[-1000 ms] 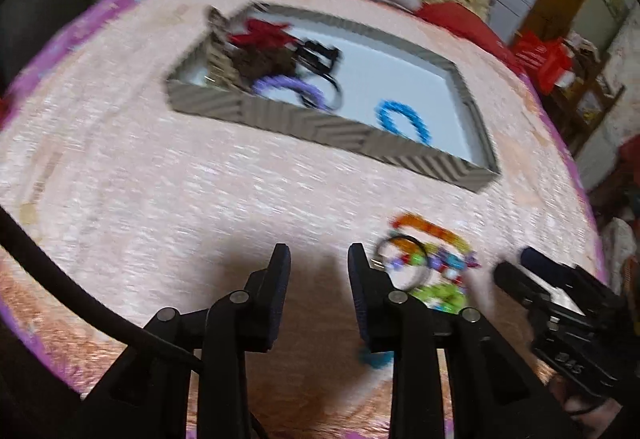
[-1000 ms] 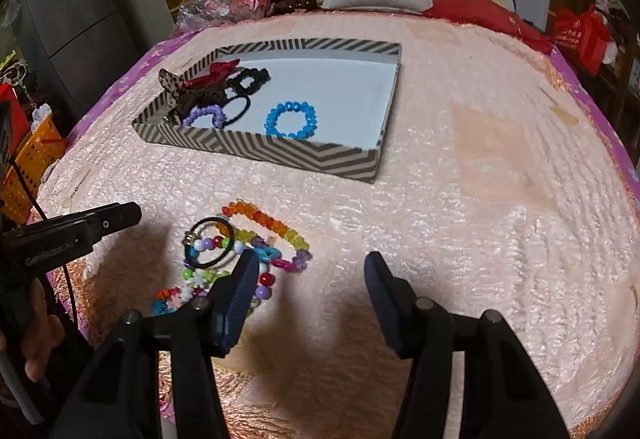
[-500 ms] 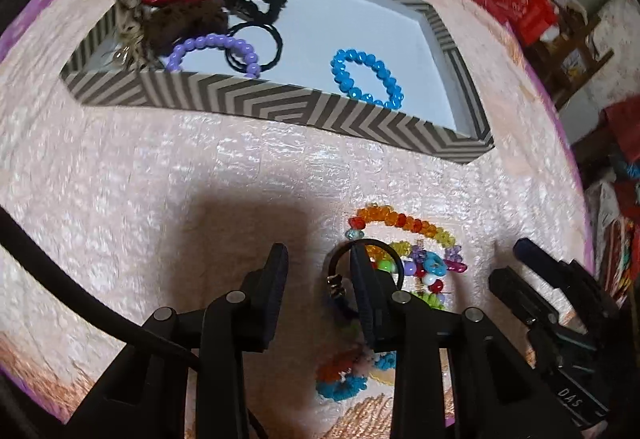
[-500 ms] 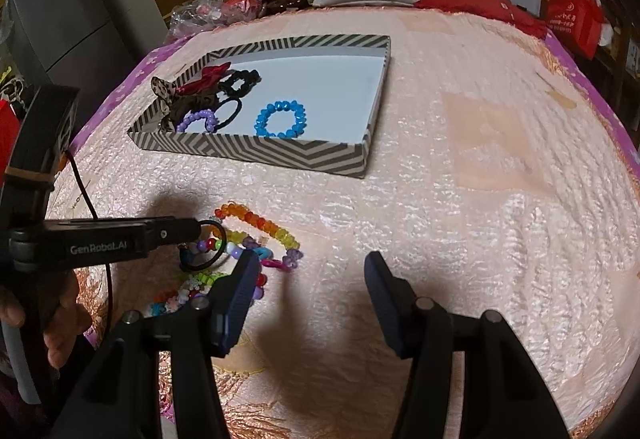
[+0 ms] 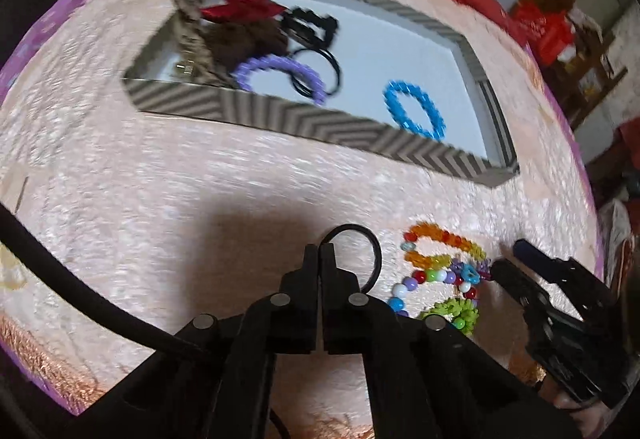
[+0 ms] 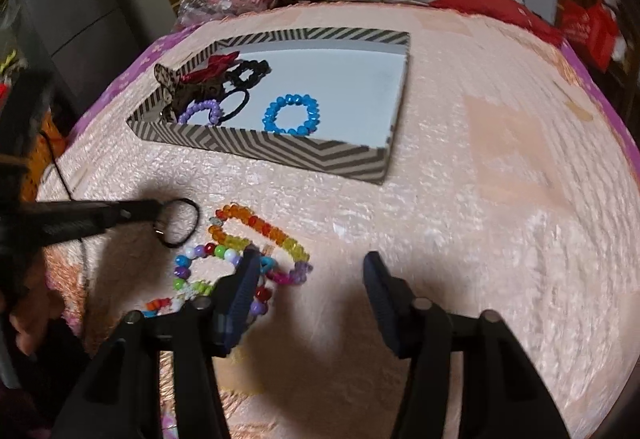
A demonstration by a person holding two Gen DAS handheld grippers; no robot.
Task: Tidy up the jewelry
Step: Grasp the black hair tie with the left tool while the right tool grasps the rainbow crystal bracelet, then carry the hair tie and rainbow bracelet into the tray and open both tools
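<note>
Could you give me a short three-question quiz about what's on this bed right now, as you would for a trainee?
1. True or false: the left gripper is shut on the black hair tie.
2. Which bracelet lies alone in the middle of the zigzag box: A purple, B blue, C orange?
3. Is anything between the right gripper's fingers?

Key
1. True; the tie loops out from its closed jaws.
2. B, the blue bracelet.
3. No; its jaws are closing with only bedspread between them, and the bead pile lies beside its left finger.
</note>
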